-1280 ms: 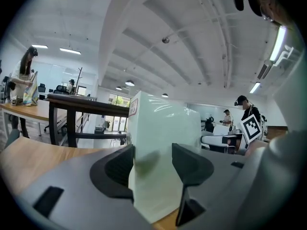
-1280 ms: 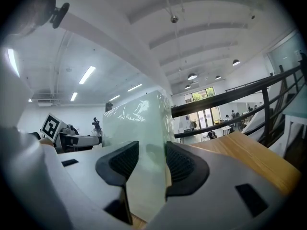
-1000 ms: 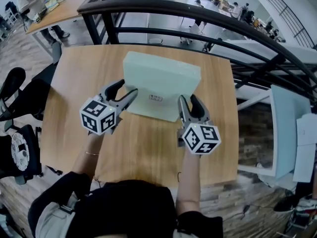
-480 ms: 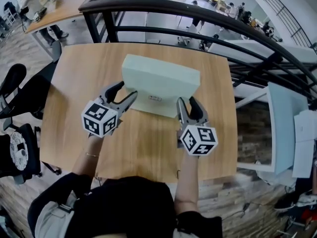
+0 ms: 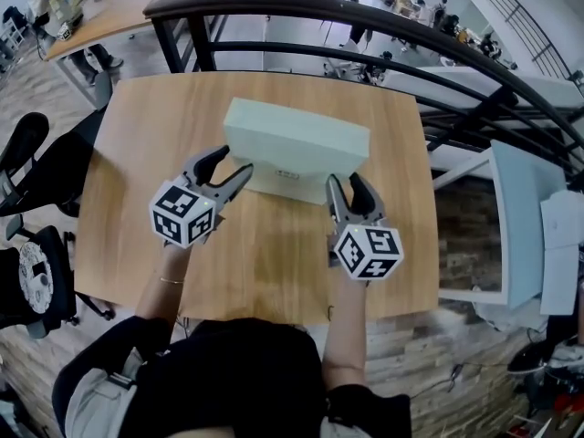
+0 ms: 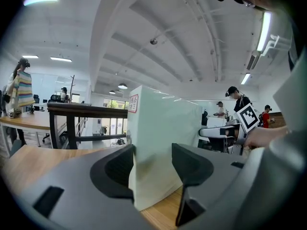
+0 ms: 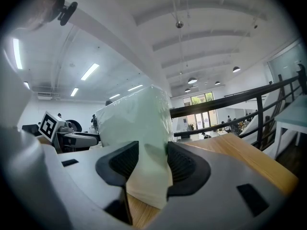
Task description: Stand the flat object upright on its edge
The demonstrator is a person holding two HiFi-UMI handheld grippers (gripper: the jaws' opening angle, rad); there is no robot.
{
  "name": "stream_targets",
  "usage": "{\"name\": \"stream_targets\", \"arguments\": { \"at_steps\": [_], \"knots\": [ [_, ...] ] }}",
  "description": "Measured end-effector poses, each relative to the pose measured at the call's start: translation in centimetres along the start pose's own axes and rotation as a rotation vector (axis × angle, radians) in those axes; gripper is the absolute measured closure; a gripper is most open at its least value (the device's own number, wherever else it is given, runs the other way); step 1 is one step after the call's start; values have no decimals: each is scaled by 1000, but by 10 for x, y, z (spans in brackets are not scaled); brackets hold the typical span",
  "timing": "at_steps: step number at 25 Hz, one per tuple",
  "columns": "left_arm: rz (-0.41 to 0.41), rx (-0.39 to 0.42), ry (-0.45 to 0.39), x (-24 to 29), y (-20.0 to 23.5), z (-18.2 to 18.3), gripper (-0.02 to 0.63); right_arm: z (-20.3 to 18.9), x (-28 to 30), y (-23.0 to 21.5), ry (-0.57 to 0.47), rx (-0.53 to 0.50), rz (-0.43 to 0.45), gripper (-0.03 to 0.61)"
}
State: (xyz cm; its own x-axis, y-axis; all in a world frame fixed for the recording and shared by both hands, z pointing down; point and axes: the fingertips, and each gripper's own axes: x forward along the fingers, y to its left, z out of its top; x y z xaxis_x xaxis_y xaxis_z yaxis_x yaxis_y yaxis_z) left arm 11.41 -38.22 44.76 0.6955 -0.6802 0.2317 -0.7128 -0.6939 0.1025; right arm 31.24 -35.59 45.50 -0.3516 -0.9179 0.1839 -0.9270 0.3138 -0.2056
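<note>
Though unclear overhead, box (image 7: pixel 134 119) in gripper (image 7: pixel 152 151)

Light wooden table (image 5: pixel 274 272) stood against a dark, curved metal railing (image 5: pixel 365 21), seemingly on an upper level. Open hall lay beyond, with distant people too small to detail. Wood-plank floor (image 5: pixel 429 345). Black office chair (image 5: pixel 36 167) at left, pale table (image 5: pixel 516 226) at right, second wooden desk (image 5: pixel 109 7) far left. White vaulted ceiling (image 6: pixel 158 32) carried strip lights (image 6: pixel 264 30) and round lamps (image 6: pixel 122 86).

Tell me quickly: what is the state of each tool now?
Left tool: closed on the pale green slab.
Right tool: closed on the same slab.
</note>
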Motion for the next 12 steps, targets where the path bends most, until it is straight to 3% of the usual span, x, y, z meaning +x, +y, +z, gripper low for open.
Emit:
{"name": "stream_targets", "arguments": {
  "at_steps": [12],
  "knots": [
    [-49, 8, 23, -13, -7, -4, 356, -3, -11, 9, 22, -10, -5, 396]
  ]
}}
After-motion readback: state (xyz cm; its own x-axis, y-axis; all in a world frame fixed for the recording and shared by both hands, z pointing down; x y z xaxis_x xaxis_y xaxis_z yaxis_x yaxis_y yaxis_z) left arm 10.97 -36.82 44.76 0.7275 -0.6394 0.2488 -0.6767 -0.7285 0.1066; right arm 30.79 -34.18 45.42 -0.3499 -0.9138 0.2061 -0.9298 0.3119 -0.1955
